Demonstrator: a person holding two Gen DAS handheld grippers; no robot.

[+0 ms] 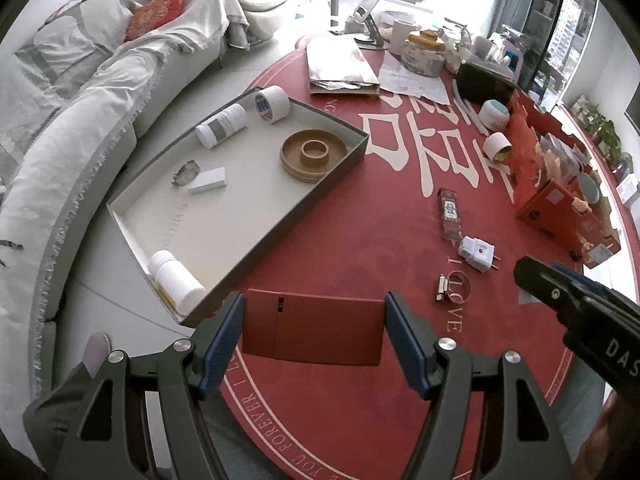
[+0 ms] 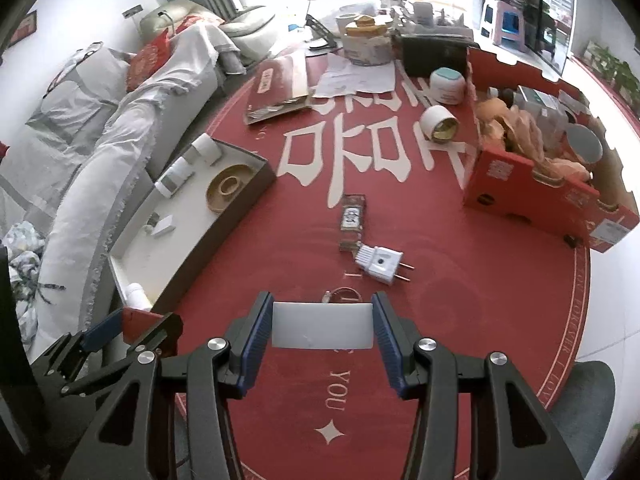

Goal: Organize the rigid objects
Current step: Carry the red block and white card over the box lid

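Red cloth with big white characters and a ring of white lettering covers the round table [image 1: 360, 216] under me. Beyond its left edge a long sofa [image 1: 80, 128] runs under pale covers, with red cushions at its far end. Bright windows wash out the back of the room, and a row of potted plants lines the sill on the right.

On the left part of the table sits my shallow grey tray [image 1: 224, 196] with its white floor. It holds a roll of white tape [image 1: 272, 104], two white bottles lying on their sides, a tan ring-shaped dish [image 1: 312, 154], a small white block and a crinkled foil scrap. An open red carton [image 2: 548, 184] stuffed with jars and wrappers stands on the right. Papers, a white jar and a lidded ceramic pot crowd the far edge.

Loose on the cloth between tray and carton lie a dark patterned strip [image 1: 450, 214], a white plug adapter [image 2: 380, 264] with its prongs pointing right, and a small metal clip [image 1: 441, 288].

My left gripper [image 1: 314, 332] is clamped across the ends of a flat red box [image 1: 312, 330], held clear above the table near the tray's near corner. My right gripper [image 2: 322, 326] pinches a flat silvery-white plate [image 2: 322, 326] between its blue pads, also off the cloth, just in front of the adapter.
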